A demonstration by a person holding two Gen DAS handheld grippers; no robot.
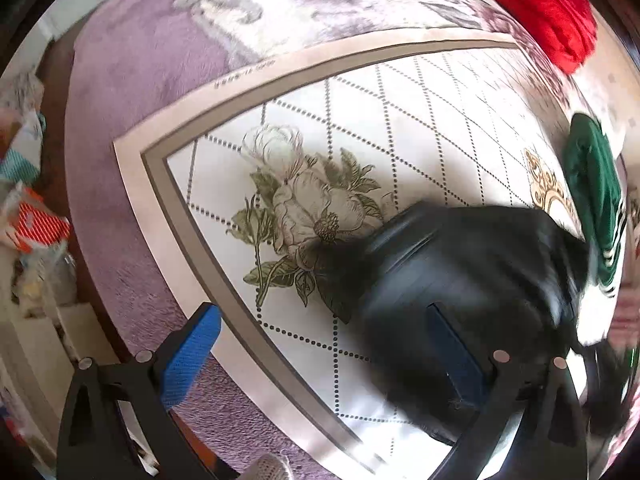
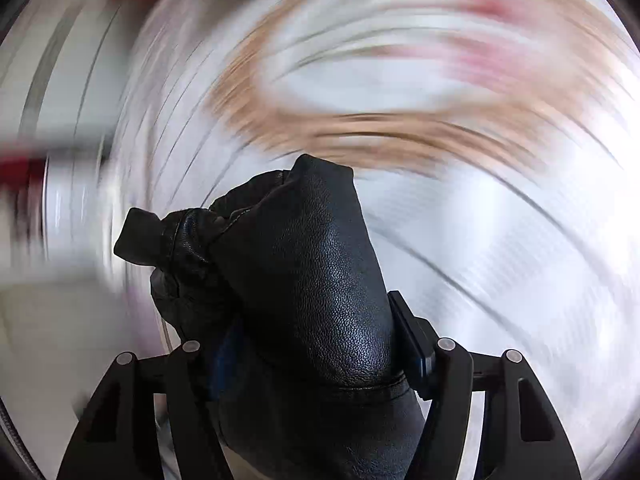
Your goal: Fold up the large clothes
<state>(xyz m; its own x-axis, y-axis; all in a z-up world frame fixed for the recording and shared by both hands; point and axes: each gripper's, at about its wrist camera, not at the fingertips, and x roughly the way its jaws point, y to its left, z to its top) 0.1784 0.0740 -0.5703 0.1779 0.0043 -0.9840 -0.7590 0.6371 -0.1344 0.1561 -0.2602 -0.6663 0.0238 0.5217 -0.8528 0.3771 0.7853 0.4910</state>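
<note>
A black leather garment lies blurred on the flower-printed mat at the right of the left wrist view. My left gripper is open; its right blue finger is over the garment and its left finger is over the mat's border. My right gripper is shut on a bunched fold of the same black leather garment, which fills the space between its fingers. The background of the right wrist view is smeared by motion.
A red garment lies at the far right of the bed and a green garment with white stripes lies by the mat's right edge. A purple blanket covers the bed. Cluttered shelves stand at the left.
</note>
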